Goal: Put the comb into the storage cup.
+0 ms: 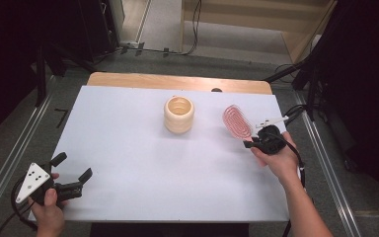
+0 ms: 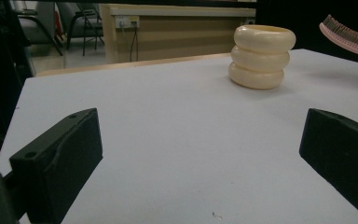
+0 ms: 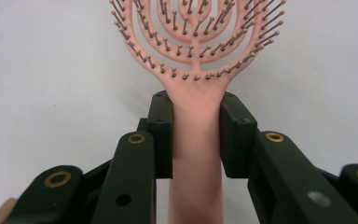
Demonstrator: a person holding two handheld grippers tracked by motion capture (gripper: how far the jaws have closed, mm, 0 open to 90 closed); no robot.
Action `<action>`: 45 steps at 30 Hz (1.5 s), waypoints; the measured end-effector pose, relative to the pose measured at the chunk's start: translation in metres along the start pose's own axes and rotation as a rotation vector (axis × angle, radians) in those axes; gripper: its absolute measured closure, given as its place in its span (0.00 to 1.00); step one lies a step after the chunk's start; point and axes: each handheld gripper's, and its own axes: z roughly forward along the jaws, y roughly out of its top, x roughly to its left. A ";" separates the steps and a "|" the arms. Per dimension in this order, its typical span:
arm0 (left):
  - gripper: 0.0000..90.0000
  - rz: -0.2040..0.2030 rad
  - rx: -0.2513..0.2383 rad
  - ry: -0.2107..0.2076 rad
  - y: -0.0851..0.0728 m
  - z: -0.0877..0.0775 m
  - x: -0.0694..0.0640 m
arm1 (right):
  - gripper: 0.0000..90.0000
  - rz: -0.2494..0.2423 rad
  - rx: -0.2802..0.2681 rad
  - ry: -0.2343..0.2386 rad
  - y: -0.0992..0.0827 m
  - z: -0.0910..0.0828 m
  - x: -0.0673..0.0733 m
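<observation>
- Currently: pink hairbrush clamped at the neck of its handle by the right claw, jaws pressed on both sides just below the bristled head; carried near the right edge of the white counter, head apparently raised off the surface, well apart from the cream ribbed cup.
- Likely step: carrying the brush over to the cup and dropping it in, handle first or head first not yet decided.
- Worth keeping the grip firm on the narrow neck, since a smooth plastic handle could swivel between the pads.
- Best lifted above the cup's rim before swinging across, then lowered straight down through the middle of the opening, to avoid nudging a light cup over.
- Cup: upright near the counter's middle, three stacked bulges, open top; inside looks empty from above, though the bottom cannot be told for sure.
- Left claw: jaws spread wide, nothing between them, resting low at the near left corner, free to steady the cup if needed.
</observation>
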 end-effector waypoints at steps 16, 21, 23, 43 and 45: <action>0.00 0.002 0.010 -0.017 0.000 0.001 0.001 | 0.75 0.017 -0.137 -0.001 -0.002 -0.009 0.013; 0.00 0.004 0.011 -0.021 0.000 0.001 0.000 | 0.75 0.018 -0.202 0.004 -0.002 -0.014 0.018; 0.00 0.005 0.012 -0.029 0.001 0.002 0.000 | 0.75 0.018 -0.212 0.005 -0.002 -0.014 0.019; 0.00 0.040 0.043 -0.072 0.007 0.006 -0.004 | 0.75 0.009 -0.372 0.041 -0.007 -0.013 0.043; 0.00 0.046 0.043 -0.077 0.010 0.006 -0.008 | 0.75 0.018 -0.403 0.046 -0.010 -0.013 0.043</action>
